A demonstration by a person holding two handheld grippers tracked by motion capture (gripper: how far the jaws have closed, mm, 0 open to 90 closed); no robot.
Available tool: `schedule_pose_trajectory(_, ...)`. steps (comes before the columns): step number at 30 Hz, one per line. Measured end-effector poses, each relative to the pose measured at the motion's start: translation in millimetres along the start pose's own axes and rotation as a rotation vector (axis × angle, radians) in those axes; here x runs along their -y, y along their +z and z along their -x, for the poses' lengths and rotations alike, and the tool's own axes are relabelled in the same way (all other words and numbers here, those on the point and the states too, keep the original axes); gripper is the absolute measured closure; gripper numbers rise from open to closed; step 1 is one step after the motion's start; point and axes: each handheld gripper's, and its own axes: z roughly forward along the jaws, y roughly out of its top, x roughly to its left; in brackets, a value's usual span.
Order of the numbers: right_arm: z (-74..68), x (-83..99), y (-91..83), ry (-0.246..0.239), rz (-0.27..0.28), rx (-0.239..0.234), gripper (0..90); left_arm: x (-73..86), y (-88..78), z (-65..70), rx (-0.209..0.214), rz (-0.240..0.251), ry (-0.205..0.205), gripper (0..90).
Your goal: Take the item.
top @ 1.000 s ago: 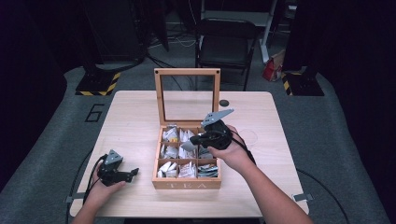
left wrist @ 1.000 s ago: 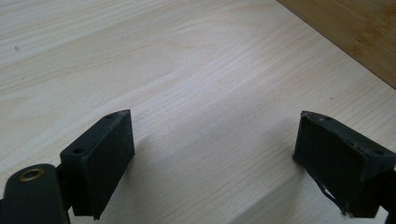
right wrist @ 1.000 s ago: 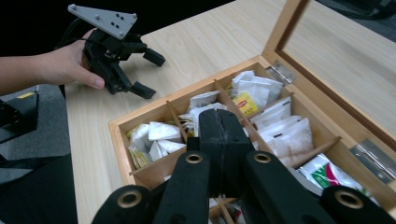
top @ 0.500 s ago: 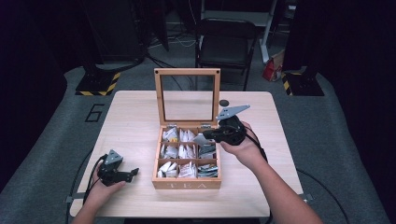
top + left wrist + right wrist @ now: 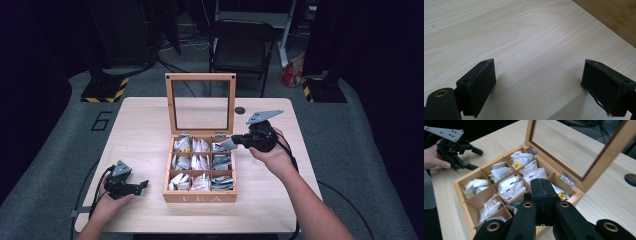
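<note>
**Nine-compartment tea box open; no bag set down outside it**

Done so far: the tea box (image 5: 200,198) stands at the middle of the table (image 5: 145,120) with its glass-paned lid (image 5: 200,76) raised upright at the back edge. The opening step is complete, and the tea bags (image 5: 200,162) are on show in all three rows.

Your right gripper (image 5: 235,142) hangs over the box's back right compartment, at its right wall, pointing in toward the box. In the right gripper view its jaws are clenched flat against each other (image 5: 541,187). The high view shows a pale wedge (image 5: 226,144) at the tips, which may be a bag pinched there. I cannot confirm this, because no paper shows between the pads in the close view.

Your left gripper (image 5: 142,184) rests on the table to the left of the box, near its front corner and apart from it. Its jaws stand released and wide with nothing but bare wood between them (image 5: 536,82).

Left to do, as I judge it: no tea bag lies on the table beside the box, so any removal is at most in hand and not finished. Setting a bag down outside the box and lowering the lid are both outstanding.
</note>
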Motion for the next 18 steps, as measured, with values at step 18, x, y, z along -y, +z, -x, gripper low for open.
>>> schedule_pose_trajectory(18, 25.3, 12.5, -19.0, 0.03, -0.01, 0.083, 90.0, -0.1, -0.1, -0.3, -0.001, 0.0, 0.003, 11.7)
